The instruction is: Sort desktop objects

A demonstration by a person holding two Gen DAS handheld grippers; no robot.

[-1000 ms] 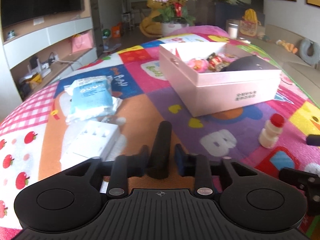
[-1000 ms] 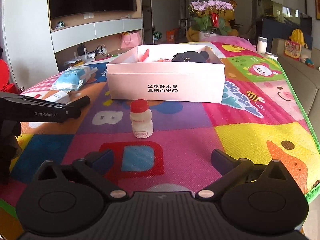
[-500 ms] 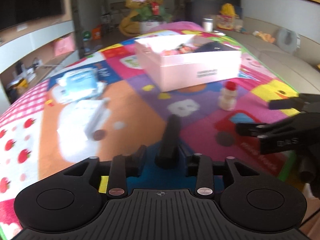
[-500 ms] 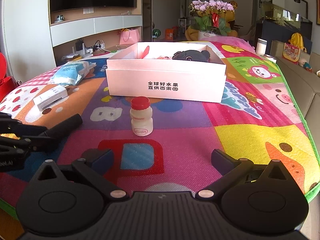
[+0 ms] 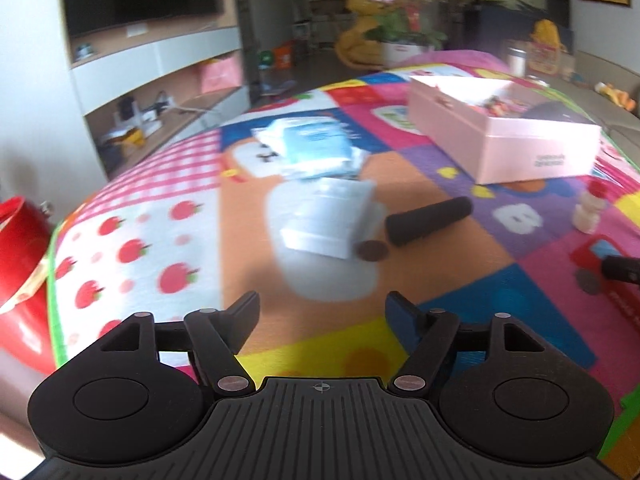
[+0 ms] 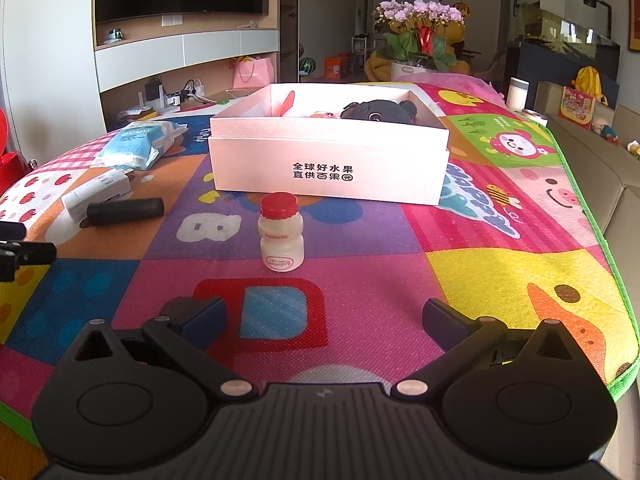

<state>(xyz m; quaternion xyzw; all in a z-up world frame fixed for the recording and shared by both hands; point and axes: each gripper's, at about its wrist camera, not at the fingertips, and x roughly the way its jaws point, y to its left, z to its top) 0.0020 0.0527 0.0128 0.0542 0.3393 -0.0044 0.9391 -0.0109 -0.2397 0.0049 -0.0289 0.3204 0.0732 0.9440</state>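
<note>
A black cylinder [image 5: 428, 221] lies on the colourful mat beside a white box [image 5: 328, 216]; both also show in the right wrist view, the cylinder [image 6: 126, 210] and the box [image 6: 96, 196]. My left gripper [image 5: 322, 312] is open and empty, pulled back from them. A small yoghurt bottle with a red cap [image 6: 280, 236] stands upright ahead of my open, empty right gripper [image 6: 324, 316]. A pink open box [image 6: 328, 168] holds a black plush toy [image 6: 380, 111] and other toys. A blue tissue pack [image 6: 138, 144] lies at the left.
A red object [image 5: 20, 216] stands off the mat's left edge. The mat's green edge [image 6: 592, 216] runs along the right, with a sofa beyond. A flower pot [image 6: 416, 40] and a TV shelf stand behind the table.
My left gripper has opened and let go of the black cylinder, which now lies on the mat by the white box. The left gripper has drawn back and turned left. The right gripper has not moved.
</note>
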